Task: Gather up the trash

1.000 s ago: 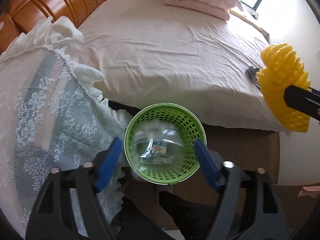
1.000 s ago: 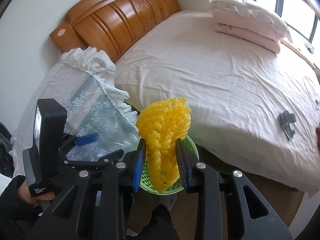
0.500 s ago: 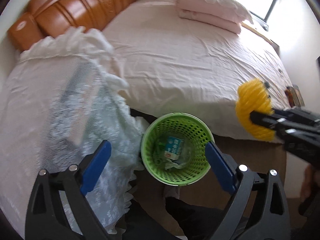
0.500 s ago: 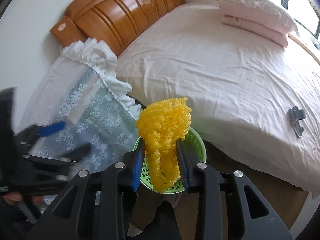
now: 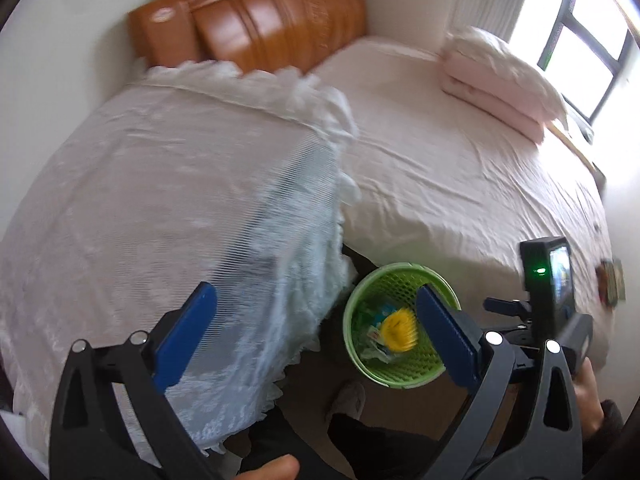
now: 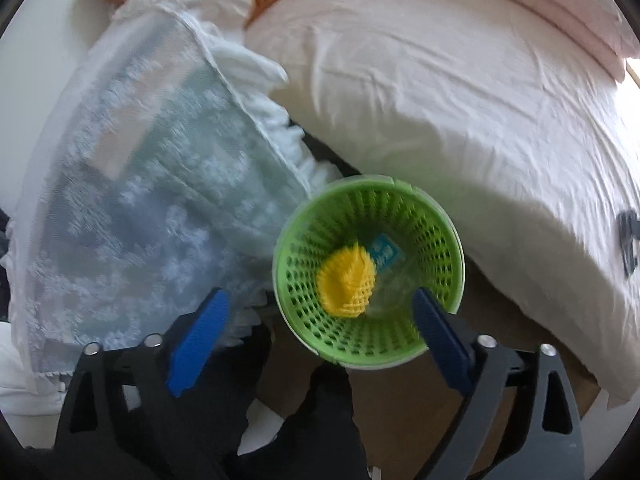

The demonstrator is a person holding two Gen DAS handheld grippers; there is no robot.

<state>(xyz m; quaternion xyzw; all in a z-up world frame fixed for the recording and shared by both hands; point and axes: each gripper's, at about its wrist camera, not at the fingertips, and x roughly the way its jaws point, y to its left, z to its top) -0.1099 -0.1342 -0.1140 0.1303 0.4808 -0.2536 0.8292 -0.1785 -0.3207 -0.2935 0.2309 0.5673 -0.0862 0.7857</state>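
Observation:
A green mesh waste basket [image 6: 434, 224] stands on the floor between the bed and a lace-covered stand; it also shows in the left wrist view [image 5: 394, 374]. A yellow foam net [image 6: 347, 283] lies inside it on other trash, with a blue-labelled wrapper [image 6: 385, 251] beside it; the net also shows in the left wrist view [image 5: 399, 329]. My right gripper [image 6: 320, 338] is open and empty just above the basket. My left gripper [image 5: 316, 336] is open and empty, higher up and to the basket's left.
A bed with pale pink sheet [image 5: 460, 168], stacked pillows [image 5: 500, 76] and wooden headboard [image 5: 276, 12]. A white lace cover [image 5: 168, 216] drapes the stand at left. A dark clip [image 6: 629, 236] lies on the bed. The person's shoe [image 5: 348, 400] is near the basket.
My right gripper opened and let go of the yellow foam net, which dropped into the green basket. My left gripper pulled back and swung left, away from the basket.

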